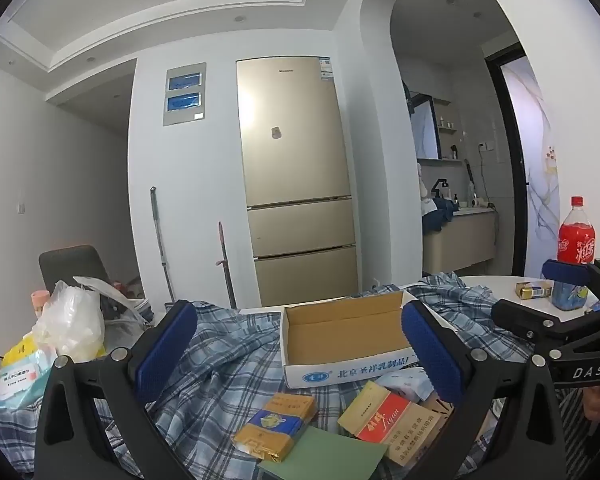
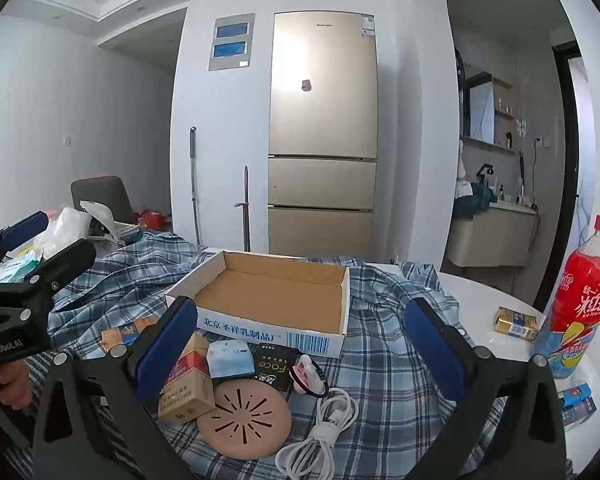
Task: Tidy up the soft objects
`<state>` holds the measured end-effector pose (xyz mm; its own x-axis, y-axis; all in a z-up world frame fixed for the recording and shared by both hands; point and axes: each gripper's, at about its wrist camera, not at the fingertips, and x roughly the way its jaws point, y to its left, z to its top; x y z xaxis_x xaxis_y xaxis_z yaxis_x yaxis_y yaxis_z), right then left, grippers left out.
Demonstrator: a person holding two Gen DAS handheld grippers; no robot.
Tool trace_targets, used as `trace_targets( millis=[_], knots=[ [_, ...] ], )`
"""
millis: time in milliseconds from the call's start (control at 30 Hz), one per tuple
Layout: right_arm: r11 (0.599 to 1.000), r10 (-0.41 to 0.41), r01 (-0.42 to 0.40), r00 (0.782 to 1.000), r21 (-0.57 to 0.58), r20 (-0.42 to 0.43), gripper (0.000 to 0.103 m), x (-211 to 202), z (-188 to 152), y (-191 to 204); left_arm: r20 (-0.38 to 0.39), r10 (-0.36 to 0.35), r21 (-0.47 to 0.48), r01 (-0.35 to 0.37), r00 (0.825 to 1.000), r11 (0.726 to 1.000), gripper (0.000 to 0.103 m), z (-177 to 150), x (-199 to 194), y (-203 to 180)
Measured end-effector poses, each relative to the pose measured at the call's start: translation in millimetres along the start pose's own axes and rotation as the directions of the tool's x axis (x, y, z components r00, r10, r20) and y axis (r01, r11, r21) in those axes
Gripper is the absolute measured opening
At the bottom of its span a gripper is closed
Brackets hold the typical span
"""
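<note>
Lying spread over most of the round white table, the blue plaid shirt is the soft thing here; its rumpled folds reach the far table edge and run under nearly everything else. A small blue-and-white tissue pack rests on it near the front.

Both grippers hover above the cloth with nothing between their blue pads: the left gripper has its jaws spread fully apart, and the right gripper is just as wide, released. They sit side by side, each showing at the edge of the other's view.

Centred on the shirt is an open cardboard tray with white outer walls; its brown floor is bare. Just in front of it crowd a red and tan carton, a yellow-and-blue packet, a black pouch, a pink hair tie, a round slotted disc and a coiled white cable, leaving little open cloth near the front edge.

Bare tabletop shows only on the right, where a red drink bottle stands upright near the rim, with a small gold box just beside it. At the left edge sit a plastic bag and a wipes pack.
</note>
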<state>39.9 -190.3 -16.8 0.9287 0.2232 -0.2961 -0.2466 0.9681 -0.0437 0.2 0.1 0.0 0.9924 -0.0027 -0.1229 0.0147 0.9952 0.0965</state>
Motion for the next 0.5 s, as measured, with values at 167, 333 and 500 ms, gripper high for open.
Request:
trace_targets(
  millis=[167,333,500],
  knots=[
    [1.0,0.002,-0.002,1.0,-0.006,-0.008,0.103,-0.1,0.3,-1.7,0.02,-0.002,0.006,0.002,1.0,1.0,0.103,0.0,0.7,-0.6],
    [1.0,-0.001,0.001,1.0,-0.016,-0.001,0.103,-1.2,0.4,2.0,0.017,0.012,-0.004,-0.012,1.0,1.0,0.103,-0.5,-2.9,-0.1],
    [1.0,-0.005,0.005,1.0,-0.009,0.009,0.103,-2.5,4.9,-0.6,-0.016,0.043,-0.026,-0.043,0.999,0.999,0.103,-1.1,3.7,5.3]
  ],
)
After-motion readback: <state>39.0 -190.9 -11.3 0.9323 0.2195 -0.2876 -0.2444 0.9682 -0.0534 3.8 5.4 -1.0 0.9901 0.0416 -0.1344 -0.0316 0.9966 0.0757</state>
